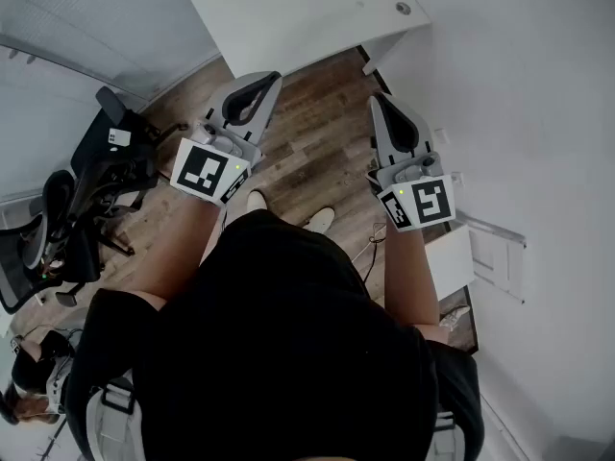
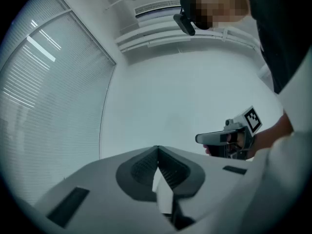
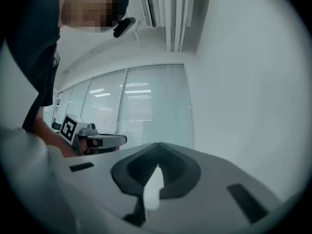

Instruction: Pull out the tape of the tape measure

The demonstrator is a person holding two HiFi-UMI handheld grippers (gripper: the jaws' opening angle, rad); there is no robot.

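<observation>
White counter (image 1: 288, 12) sits far ahead; the tape measure isn't in any view, possibly elsewhere on it. Left hand-held gripper (image 1: 270, 78) & right hand-held gripper (image 1: 377, 98) are level over the floor, both closed, empty. Risk: arriving w/ jaws unopened shoves the case away.

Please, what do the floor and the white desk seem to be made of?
Floor: wood or wood-look laminate, matte; brown planks show grain and seams. Desk: probably laminated board, smooth matte white; the top is flat and even, with thin square edges.
</observation>
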